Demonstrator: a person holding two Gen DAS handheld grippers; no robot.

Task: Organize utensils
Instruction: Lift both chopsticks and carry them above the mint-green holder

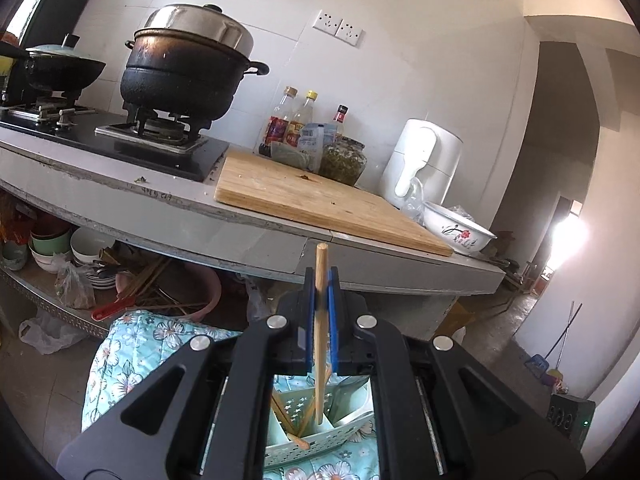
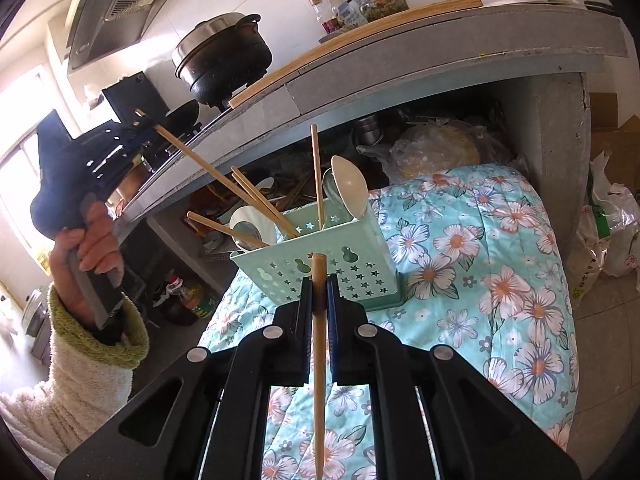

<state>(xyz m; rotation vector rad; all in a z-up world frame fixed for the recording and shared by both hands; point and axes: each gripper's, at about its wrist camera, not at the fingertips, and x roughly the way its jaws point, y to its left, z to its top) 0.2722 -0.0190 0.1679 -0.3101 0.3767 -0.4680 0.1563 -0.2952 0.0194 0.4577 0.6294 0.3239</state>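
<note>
In the left wrist view my left gripper (image 1: 321,278) is shut on a wooden chopstick (image 1: 320,360), whose lower end reaches into a compartment of the mint-green utensil holder (image 1: 340,432) below. The right wrist view shows that gripper (image 2: 145,122) up at the left, held in a hand (image 2: 90,248), its chopstick (image 2: 224,180) slanting down into the holder (image 2: 280,276). My right gripper (image 2: 319,284) is shut on another chopstick (image 2: 319,360), just in front of the holder's near wall. Inside the holder stand several chopsticks and white spoons (image 2: 352,192).
The holder stands on a floral quilted cloth (image 2: 480,260) below a grey counter edge (image 2: 440,60). On the counter are a cutting board (image 1: 312,196), a black pot (image 1: 188,76), bottles (image 1: 304,120), a flowered bowl (image 1: 460,230) and a white appliance (image 1: 424,160). Bowls and plastic bags fill the shelf underneath.
</note>
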